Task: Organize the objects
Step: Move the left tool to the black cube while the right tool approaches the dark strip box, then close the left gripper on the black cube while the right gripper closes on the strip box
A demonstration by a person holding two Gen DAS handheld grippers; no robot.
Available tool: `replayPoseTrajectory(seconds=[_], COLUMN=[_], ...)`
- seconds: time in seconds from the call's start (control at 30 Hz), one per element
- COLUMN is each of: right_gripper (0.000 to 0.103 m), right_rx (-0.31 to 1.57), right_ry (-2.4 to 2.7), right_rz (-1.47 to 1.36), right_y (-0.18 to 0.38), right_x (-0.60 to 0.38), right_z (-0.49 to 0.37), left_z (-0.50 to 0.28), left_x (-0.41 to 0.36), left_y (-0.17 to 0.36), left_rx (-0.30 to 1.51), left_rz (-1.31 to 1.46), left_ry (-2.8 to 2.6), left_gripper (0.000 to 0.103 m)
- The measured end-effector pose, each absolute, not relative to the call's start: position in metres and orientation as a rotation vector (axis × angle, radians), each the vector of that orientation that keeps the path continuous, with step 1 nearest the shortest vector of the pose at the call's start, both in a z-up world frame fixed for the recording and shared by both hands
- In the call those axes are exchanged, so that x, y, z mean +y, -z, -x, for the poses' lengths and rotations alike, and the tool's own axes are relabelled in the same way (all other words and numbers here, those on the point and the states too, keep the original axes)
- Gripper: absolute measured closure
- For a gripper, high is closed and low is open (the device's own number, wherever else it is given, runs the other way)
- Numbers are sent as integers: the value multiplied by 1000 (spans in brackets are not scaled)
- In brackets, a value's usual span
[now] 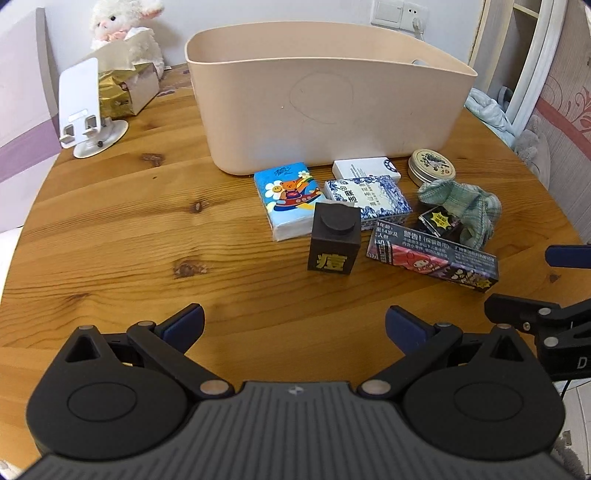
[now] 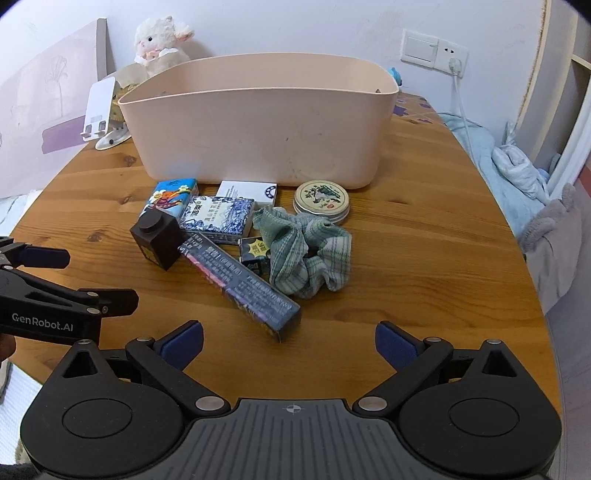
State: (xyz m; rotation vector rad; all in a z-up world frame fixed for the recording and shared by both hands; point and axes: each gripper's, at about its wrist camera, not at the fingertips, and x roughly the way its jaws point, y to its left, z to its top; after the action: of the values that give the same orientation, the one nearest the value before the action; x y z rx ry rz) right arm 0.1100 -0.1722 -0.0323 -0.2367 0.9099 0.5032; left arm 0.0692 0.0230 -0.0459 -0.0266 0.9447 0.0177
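Observation:
A beige plastic bin (image 1: pixel 325 107) (image 2: pixel 258 125) stands at the back of the wooden table. In front of it lie a blue tissue pack (image 1: pixel 288 201) (image 2: pixel 170 199), a blue-white box (image 1: pixel 369 201) (image 2: pixel 219 218), a white box (image 1: pixel 365 168) (image 2: pixel 245 190), a round tin (image 1: pixel 431 166) (image 2: pixel 321 199), a black block (image 1: pixel 334 238) (image 2: pixel 157 236), a long dark box (image 1: pixel 430 256) (image 2: pixel 240 286), a small black box (image 1: pixel 439 219) (image 2: pixel 255 253) and a green checked cloth (image 1: pixel 465 206) (image 2: pixel 306 251). My left gripper (image 1: pixel 295 326) and right gripper (image 2: pixel 289 341) are both open and empty, hovering near the table's front.
A white phone stand (image 1: pixel 83 110) (image 2: pixel 99 107), a gold tissue box (image 1: pixel 127 90) and a plush lamb (image 1: pixel 127 33) (image 2: pixel 160 40) stand at the back left. The table edge curves off to the right, with bedding (image 2: pixel 517 170) beyond it.

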Motion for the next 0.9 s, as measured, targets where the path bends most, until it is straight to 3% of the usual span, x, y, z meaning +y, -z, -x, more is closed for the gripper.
replayPoseTrajectory(seconds=[0.47,0.63,0.73,0.87,0.9], right_gripper=[22,24,33,45,47], right_rx=[936,924,921,915,914], right_ry=[-594,-630,-643,-652,-655], right_rz=[280,277,279,295,298], right_y=[57,57,56,55,54], right_x=[-160,-153,-150,-146,-145], right_z=[-137,-138,-139,-137,-136], left_z=[-98,-107,-112,-115,-115], left_x=[16,17,18,20,19], left_y=[62,66,66,65,65], left_rx=[911,911,892,878,871], left_rz=[-26,10,10,10,3], left_ry=[38,67,52,51,48], left_gripper=[0,1,15,21,27])
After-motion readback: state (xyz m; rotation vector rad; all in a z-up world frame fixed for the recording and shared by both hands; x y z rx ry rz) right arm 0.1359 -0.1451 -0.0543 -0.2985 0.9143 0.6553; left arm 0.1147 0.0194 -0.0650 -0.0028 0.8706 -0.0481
